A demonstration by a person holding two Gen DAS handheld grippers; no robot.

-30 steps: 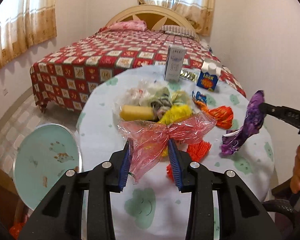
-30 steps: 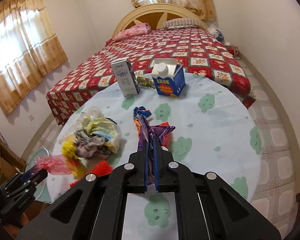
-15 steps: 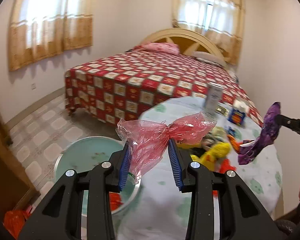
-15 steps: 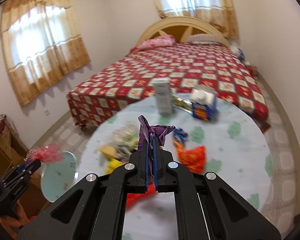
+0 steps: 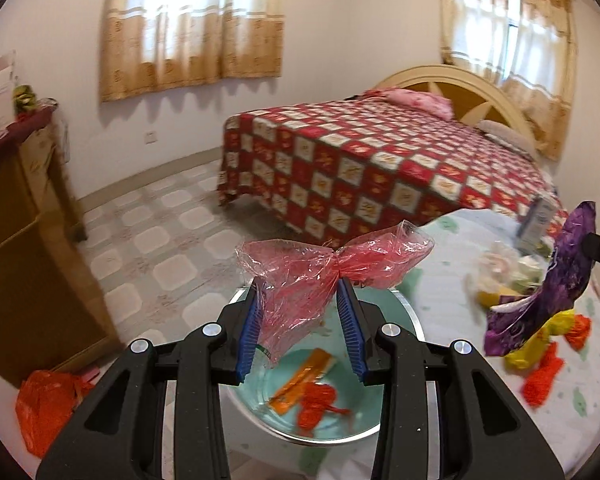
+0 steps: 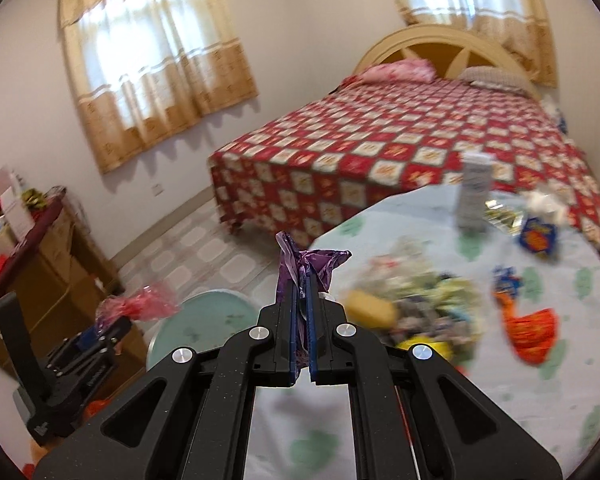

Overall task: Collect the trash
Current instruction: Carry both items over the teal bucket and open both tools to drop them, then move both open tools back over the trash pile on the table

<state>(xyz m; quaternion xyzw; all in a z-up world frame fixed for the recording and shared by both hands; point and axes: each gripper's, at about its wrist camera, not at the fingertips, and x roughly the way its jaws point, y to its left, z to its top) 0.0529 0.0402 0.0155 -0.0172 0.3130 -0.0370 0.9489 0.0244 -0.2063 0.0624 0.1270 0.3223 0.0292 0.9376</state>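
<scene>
Both grippers are loaded: left gripper (image 5: 300, 312) pinches a pink wrapper (image 5: 324, 264) above the bin (image 5: 408, 316), right gripper (image 6: 302, 320) is clamped tight on a purple wrapper (image 6: 300, 268) near the table (image 6: 500, 400) edge. That flimsy pink film could drift past the rim when dropped.
</scene>
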